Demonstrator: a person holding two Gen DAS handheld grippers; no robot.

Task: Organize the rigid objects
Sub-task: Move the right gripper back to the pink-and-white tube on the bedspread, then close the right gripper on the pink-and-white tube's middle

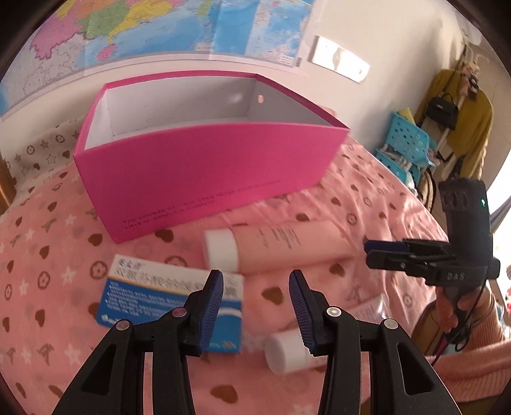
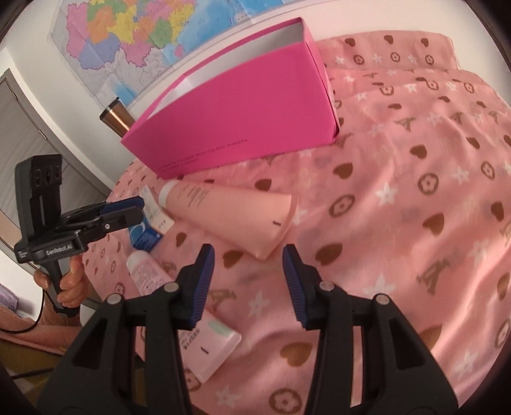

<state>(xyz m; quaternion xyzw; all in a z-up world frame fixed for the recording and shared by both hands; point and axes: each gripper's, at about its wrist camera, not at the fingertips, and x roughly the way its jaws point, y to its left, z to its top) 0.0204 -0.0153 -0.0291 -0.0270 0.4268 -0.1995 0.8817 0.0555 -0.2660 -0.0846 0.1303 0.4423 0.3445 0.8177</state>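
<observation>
An open magenta box (image 1: 207, 159) (image 2: 233, 127) stands on the pink patterned bedspread (image 2: 399, 191). In front of it lies a large pink tube (image 1: 281, 244) (image 2: 230, 214) with a white cap. A blue-and-white carton (image 1: 159, 297) (image 2: 145, 236) and a small pink tube (image 1: 284, 351) (image 2: 150, 274) lie nearer. My left gripper (image 1: 255, 284) (image 2: 135, 209) hovers open above the carton and the small tube's cap, only cloth between its pads. My right gripper (image 2: 247, 261) (image 1: 370, 253) is open, just short of the large tube's crimped end, with the small tube under its left finger.
A map (image 1: 179, 28) hangs on the wall behind the box. A copper tumbler (image 2: 116, 118) stands at the box's left end. Blue baskets (image 1: 405, 143) and a coat rack with a yellow garment (image 1: 460, 105) stand beyond the bed's right edge. A hand (image 2: 68, 284) holds the left gripper's handle.
</observation>
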